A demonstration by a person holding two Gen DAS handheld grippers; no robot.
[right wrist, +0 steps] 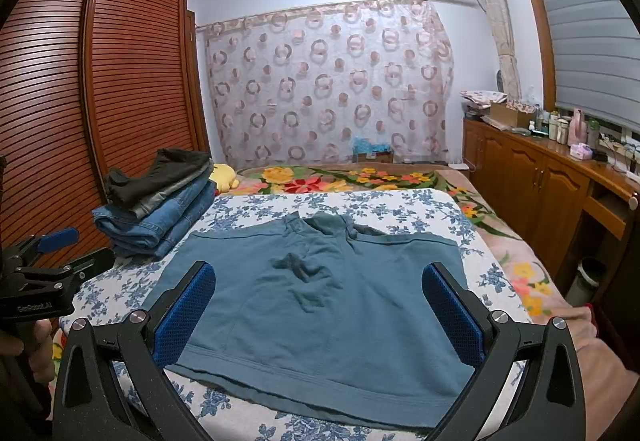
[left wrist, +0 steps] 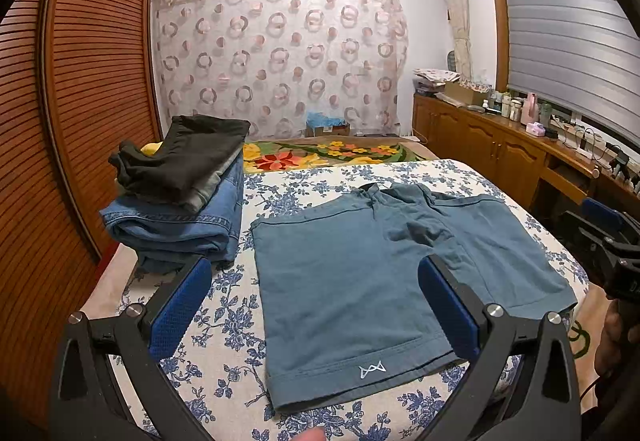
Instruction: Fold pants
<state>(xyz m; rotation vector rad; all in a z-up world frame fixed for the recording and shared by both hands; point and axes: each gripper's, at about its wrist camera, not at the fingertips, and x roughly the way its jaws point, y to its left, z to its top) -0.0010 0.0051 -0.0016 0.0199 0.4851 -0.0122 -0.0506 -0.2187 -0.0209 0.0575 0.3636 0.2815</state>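
Teal shorts (left wrist: 360,281) lie spread flat on the blue-flowered sheet (left wrist: 224,321), waistband at the far side and leg hems toward me; a small white logo marks the near left hem. My left gripper (left wrist: 314,273) hovers open above the left leg, nothing between its blue pads. In the right wrist view the same shorts (right wrist: 320,305) fill the middle, with a few wrinkles near the crotch. My right gripper (right wrist: 318,277) is open over the near hem, holding nothing. Each gripper shows at the edge of the other's view.
A stack of folded pants (left wrist: 180,193), black on grey on blue denim, sits at the bed's left beside a slatted wooden wardrobe (left wrist: 80,81). A floral blanket (left wrist: 320,153) lies beyond. Wooden cabinets (right wrist: 540,185) with bottles line the right wall.
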